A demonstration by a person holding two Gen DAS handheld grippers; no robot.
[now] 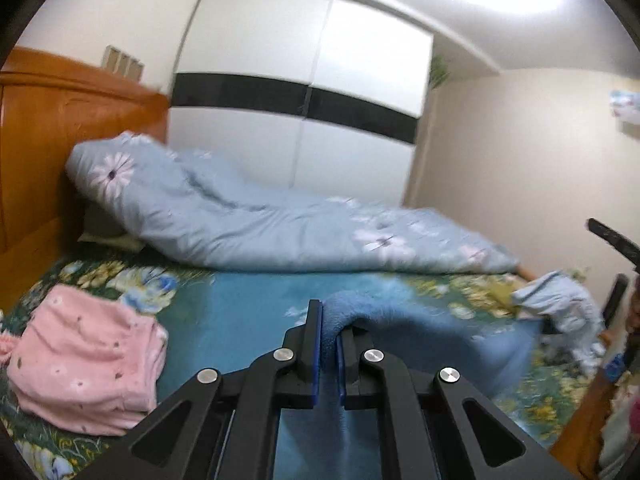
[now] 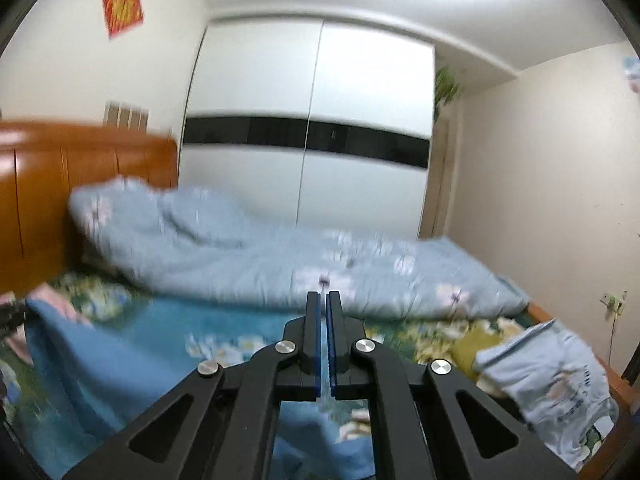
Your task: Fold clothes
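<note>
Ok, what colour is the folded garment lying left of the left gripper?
Pink with small flecks; the left wrist view shows it best.

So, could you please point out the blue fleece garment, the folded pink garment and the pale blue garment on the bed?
blue fleece garment (image 1: 432,332), left wrist view, on the fuzzy fold right of the tongs.
folded pink garment (image 1: 88,360), left wrist view, on its top layer.
pale blue garment (image 2: 552,384), right wrist view, on its crumpled middle.

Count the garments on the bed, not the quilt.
3: pink one at left, blue one in the left claw, pale-blue one at right. More may be hidden.
</note>
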